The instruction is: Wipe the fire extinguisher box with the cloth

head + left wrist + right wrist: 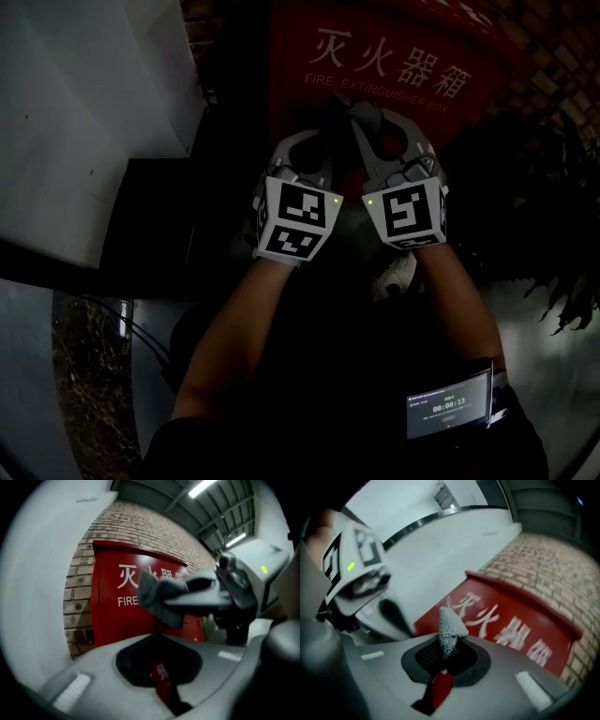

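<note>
The red fire extinguisher box (394,66) with white lettering stands against a brick wall, right in front of both grippers. A grey knitted cloth (450,627) sticks up from my right gripper (445,656), which is shut on it. In the left gripper view the same cloth (157,597) hangs from the right gripper (197,592) in front of the box (112,620). My left gripper (157,656) is shut with nothing in it. In the head view the left gripper (323,141) and right gripper (361,117) are side by side, close to the box face without touching it.
A white wall (84,112) and a dark ledge (150,216) lie to the left. Brick wall (79,592) flanks the box. A leafy plant (562,272) stands at the right. A small screen (448,405) sits on the person's right forearm. A cable (131,328) lies on the floor.
</note>
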Tool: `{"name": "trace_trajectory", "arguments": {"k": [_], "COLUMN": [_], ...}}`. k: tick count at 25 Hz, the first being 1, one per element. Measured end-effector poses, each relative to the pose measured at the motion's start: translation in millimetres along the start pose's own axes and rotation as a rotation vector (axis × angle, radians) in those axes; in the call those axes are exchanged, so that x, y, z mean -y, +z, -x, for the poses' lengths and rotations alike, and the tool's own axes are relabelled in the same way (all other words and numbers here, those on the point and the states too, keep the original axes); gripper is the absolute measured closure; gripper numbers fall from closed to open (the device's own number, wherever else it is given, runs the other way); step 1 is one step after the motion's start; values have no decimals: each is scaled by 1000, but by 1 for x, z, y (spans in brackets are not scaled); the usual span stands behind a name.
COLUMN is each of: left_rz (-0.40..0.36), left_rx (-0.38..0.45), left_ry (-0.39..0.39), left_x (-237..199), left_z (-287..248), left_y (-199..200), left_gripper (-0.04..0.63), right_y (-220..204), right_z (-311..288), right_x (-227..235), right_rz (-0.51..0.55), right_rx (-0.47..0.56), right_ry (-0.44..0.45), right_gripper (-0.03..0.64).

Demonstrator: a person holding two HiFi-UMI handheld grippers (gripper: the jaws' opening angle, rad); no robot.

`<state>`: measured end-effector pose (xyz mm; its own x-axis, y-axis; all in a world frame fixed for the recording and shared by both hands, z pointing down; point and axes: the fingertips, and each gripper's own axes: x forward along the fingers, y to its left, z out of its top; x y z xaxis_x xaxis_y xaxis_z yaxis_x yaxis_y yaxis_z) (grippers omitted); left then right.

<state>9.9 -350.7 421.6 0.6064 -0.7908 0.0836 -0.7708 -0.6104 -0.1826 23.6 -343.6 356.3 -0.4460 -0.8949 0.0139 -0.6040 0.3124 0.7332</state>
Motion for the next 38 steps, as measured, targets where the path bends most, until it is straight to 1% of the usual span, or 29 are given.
{"name": "trace_trajectory", "arguments": {"k": [3,6,9,13,17,21,24,27,33,36,38], "left_rz": [59,82,94,106,109,100,107,132,199,193,193], "left_rx": [21,50,78,103,123,121,131,136,79,46,19], "left_ry": [-3,-4,-2,-8,-27,-42,-32,-15,-10,-5,-5], "left_x": [-4,-7,-10,-10,-2,6,5,3,1,1,3], "left_z": [1,5,8,9,10,7,5,2,-8,-12,-14], "left_y": [12,27,37,48,53,51,50,41,11,-5,-16], "left_gripper": [594,594,594,594,594,594,594,594,594,594,594], "right_y": [39,61,72,71,71,60,49,38,11,-5,-16], "right_z": [-1,-5,-10,-15,-16,-15,-16,-17,-17,-16,-16], "right_x": [53,89,107,115,115,106,96,83,53,37,25], "right_rz": [38,53,79,104,104,103,99,103,119,134,118], "right_rx": [58,76,70,68,76,58,45,43,12,-23,-33], "right_ry": [-94,-148,-165,-183,-193,-182,-168,-149,-100,-72,-51], "right_gripper": [589,589,589,589,589,589,589,589,589,589,589]}}
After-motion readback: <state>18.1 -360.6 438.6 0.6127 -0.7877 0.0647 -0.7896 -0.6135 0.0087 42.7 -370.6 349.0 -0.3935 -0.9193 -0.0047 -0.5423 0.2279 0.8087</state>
